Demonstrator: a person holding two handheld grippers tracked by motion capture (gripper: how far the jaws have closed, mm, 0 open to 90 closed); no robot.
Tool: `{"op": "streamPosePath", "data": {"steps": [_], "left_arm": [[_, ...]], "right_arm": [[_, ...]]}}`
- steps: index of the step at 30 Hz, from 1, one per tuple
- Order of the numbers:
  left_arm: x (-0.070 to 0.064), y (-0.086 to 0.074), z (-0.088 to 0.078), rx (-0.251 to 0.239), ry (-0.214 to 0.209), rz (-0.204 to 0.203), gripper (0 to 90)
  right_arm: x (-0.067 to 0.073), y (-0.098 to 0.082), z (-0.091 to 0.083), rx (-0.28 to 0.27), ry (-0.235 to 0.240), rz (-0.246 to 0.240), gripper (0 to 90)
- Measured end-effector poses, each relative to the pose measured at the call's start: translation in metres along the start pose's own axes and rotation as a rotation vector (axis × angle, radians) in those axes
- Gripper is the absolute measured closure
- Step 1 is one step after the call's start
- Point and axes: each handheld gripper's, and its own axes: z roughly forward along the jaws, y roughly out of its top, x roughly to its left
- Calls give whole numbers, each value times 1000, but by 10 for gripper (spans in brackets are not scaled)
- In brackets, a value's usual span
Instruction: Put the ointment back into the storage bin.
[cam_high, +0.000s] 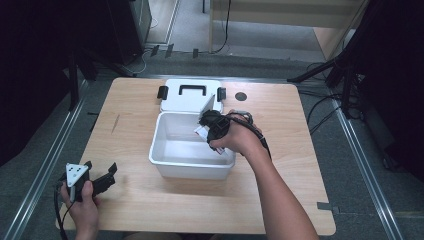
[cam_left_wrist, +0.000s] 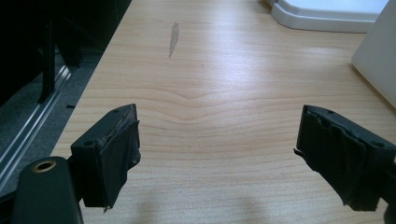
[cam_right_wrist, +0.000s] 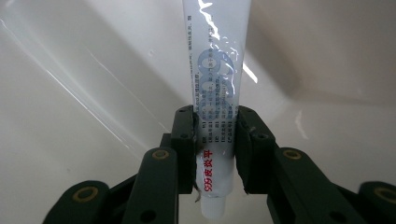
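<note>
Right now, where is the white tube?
The white tube is clamped in the right gripper, hanging inside the open white box at mid-table, near its right wall in the high view.

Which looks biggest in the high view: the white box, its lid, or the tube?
1. white box
2. lid, a bit smaller, though it lies farther from the camera, so unsure
3. tube, smallest, mostly hidden by the right hand-held gripper

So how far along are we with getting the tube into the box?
Done: the lid is off, behind the white box. In hand: the right gripper holds the tube inside the box, unreleased. Left: let go and withdraw. The left gripper sits open over the table.
</note>
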Motion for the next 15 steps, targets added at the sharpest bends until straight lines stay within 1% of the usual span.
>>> {"op": "streamPosePath", "data": {"steps": [3,4,5,6,7,12,15], "left_arm": [[0,0,0,1,0,-1,140],[0,0,0,1,0,-2,140],[0,0,0,1,0,-2,140],[0,0,0,1,0,-3,140],[0,0,0,1,0,-3,140],[0,0,0,2,-2,-4,140],[0,0,0,3,-1,-4,140]], "right_arm": [[3,1,8,11,-16,-23,721],[4,1,10,11,-28,-28,721],[4,2,12,8,-42,-44,721],[5,2,14,6,-45,-57,721],[5,2,16,7,-46,-68,721],[5,3,21,2,-29,-76,720],[6,3,22,6,-25,-71,718]]}}
